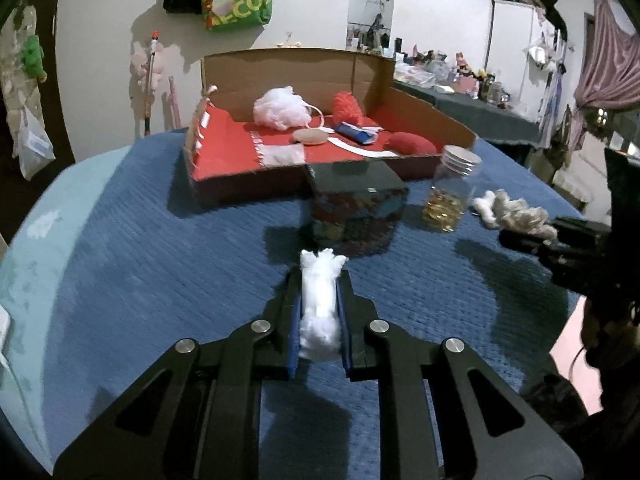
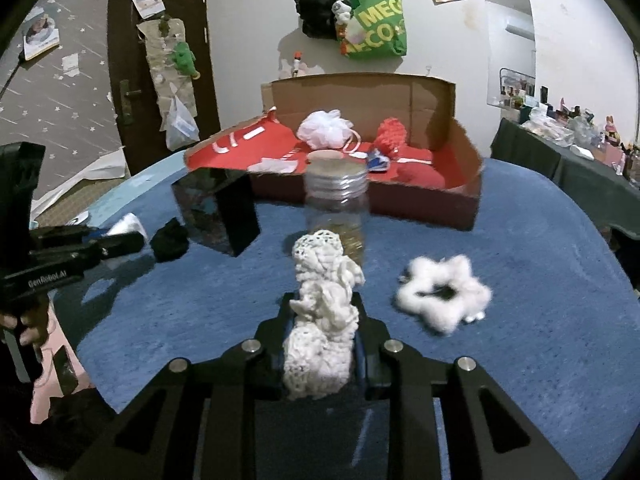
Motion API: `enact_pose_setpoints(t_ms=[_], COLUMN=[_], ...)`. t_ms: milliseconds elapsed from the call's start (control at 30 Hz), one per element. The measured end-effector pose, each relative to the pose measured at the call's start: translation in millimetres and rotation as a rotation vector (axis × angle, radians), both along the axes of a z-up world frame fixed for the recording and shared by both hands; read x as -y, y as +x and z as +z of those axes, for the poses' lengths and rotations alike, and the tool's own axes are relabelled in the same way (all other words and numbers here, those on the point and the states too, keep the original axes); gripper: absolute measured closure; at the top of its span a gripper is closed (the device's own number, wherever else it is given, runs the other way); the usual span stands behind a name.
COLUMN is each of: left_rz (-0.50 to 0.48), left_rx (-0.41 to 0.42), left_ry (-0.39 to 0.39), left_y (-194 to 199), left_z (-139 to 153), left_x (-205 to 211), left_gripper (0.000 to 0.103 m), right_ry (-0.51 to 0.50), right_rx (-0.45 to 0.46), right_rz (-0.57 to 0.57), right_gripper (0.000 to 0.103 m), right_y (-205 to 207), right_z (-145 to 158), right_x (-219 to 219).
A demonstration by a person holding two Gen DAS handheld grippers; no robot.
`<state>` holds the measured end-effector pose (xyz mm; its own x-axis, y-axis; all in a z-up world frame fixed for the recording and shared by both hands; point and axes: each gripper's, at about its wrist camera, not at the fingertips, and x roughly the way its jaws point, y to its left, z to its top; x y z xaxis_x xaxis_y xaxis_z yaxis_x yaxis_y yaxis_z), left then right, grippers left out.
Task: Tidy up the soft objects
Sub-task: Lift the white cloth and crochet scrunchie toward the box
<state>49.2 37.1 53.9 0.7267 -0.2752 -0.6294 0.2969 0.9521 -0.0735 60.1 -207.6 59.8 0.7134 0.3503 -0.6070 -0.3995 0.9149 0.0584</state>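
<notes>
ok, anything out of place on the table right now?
Two soft items lie loose on the blue cover outside the cardboard box: a fluffy white scrunchie and a black scrunchie. The dark box and plastic jar aren't soft. Nothing spilled.

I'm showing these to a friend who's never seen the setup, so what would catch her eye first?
Probably the two grippers, each shut on something white: the left gripper pinches a fluffy white tuft, and the right gripper holds a cream crocheted piece. Behind them on the blue cover sits a red-lined cardboard box holding a white pouf and red soft items, with a clear jar in front of it.
</notes>
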Motion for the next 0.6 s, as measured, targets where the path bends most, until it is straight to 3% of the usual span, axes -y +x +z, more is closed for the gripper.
enact_pose_setpoints(t_ms=[333,600], left_rz=[-0.010,-0.068], left_rx=[-0.052,-0.095], left_ry=[0.111,0.144], left_y=[36,71], left_z=[11,12], left_x=[-15,-16], left_gripper=[0.089,0.089], right_ry=[-0.075,-0.093], right_rx=[-0.049,-0.084], right_rz=[-0.024,-0.019], right_gripper=[0.076,0.076], right_y=[33,63], right_z=[10,15], right_x=[21,32])
